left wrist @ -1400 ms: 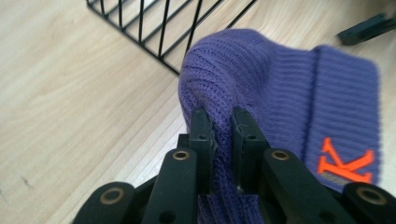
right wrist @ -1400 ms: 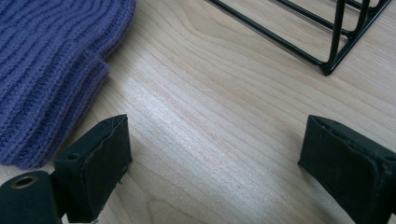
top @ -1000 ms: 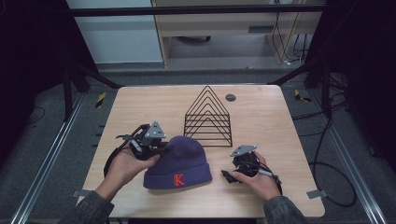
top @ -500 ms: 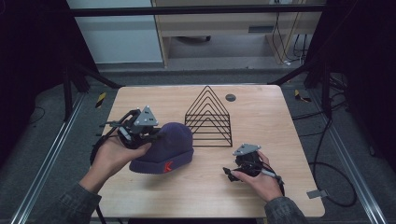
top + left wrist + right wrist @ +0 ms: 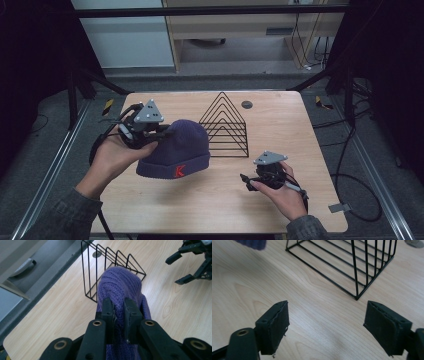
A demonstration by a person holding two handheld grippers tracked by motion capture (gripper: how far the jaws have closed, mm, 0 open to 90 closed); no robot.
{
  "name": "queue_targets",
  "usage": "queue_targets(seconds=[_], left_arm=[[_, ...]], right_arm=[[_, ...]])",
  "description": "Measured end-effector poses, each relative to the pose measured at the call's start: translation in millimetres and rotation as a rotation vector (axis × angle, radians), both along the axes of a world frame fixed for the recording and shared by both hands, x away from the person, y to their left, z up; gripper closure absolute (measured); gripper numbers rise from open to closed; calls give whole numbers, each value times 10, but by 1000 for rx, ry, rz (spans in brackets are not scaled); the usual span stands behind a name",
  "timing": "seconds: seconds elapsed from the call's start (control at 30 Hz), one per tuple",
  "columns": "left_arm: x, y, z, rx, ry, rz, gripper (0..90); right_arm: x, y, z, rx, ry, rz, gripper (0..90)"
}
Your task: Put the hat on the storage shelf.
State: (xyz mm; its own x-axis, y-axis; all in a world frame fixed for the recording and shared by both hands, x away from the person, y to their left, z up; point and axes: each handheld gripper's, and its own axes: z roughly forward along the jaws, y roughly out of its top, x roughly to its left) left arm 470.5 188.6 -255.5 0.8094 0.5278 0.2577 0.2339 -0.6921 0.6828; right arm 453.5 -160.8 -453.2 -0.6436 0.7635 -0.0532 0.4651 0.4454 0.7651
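On the left, my left gripper (image 5: 159, 131) has its jaws pinched tight on a fold of the purple knit hat (image 5: 176, 150), near its crown. In my left gripper view the two black jaws press the ribbed wool between them, with only a thin pleat of cloth in the gap. The hat hangs tilted from that grip, its cuffed brim with the red letter low over the wooden table (image 5: 280, 120), toward my side; I cannot tell whether the brim touches the wood. Just beside the hat, to its right, stands the black wire rack (image 5: 224, 125) with its triangular dividers, upright on the table. A small dark round disc (image 5: 246, 104) lies past the rack, near the far edge. On the right, my right gripper (image 5: 246, 180) rests low over bare wood, its jaws spread wide with nothing between them, well apart from the hat.
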Motion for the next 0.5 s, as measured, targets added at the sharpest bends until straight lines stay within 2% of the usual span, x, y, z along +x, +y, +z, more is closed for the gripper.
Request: queue_targets(seconds=[0.2,0.3,0.5], left_arm=[[5,-28,81,-35,-7,-15,803],[23,-33,140,-38,-15,-20,803],[40,-39,256,-78,-23,-19,803]], right_arm=[[-167,-15,188,32,-14,26,224],[-190,5,225,29,-15,35,224],[-179,99,385,32,-23,60,245]])
